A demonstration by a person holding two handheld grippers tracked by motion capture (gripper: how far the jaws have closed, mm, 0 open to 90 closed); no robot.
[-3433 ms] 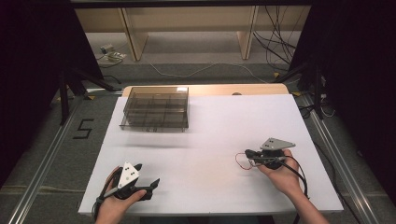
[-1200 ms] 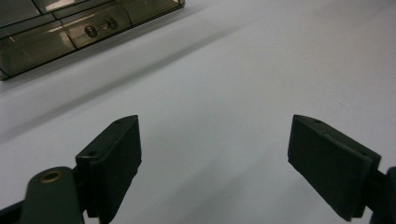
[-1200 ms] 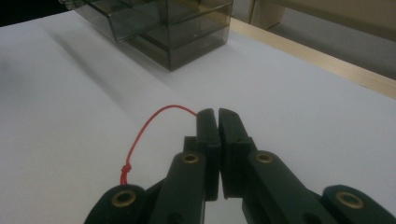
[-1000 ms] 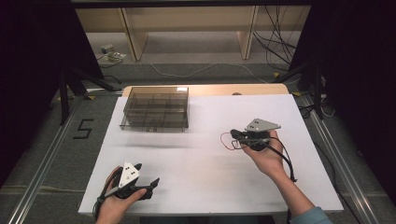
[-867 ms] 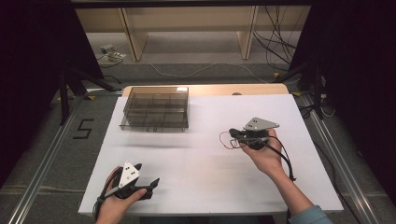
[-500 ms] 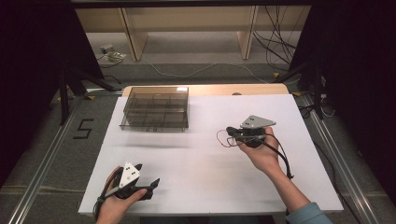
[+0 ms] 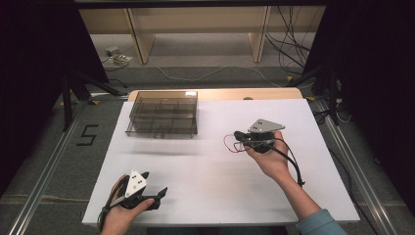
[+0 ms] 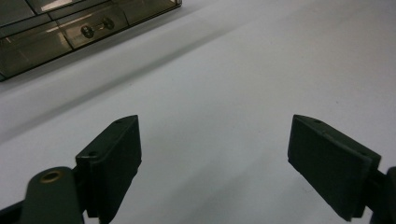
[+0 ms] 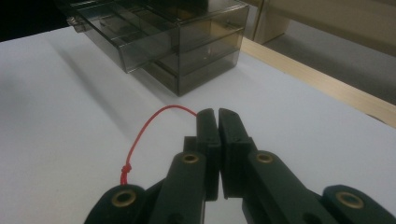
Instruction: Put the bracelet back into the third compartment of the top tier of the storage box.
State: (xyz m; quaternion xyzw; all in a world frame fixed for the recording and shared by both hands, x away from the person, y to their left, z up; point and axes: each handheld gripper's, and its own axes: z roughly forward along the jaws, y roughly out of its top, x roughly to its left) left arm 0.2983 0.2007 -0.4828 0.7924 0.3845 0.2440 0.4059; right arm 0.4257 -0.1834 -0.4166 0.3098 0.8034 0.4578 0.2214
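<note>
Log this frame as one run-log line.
right gripper: shut on red string, lifted | left gripper: open, idle | drawer box: one drawer out

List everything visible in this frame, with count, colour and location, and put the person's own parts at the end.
Drawer box: one, smoky clear plastic, far left part of the table, one drawer slid partly out.
Red string: one, thin, knotted, pinched in the right gripper's jaws.
Table: one, white top with a wooden far edge.
Shelf unit: one, pale wood, on the floor behind the table.
Cables: several, dark and white, on the floor at the back.
Floor mark "5": one, black, left of the table.
Left gripper: black, jaws wide apart, near left edge.
Right gripper: black, jaws closed, raised over the right middle.
</note>
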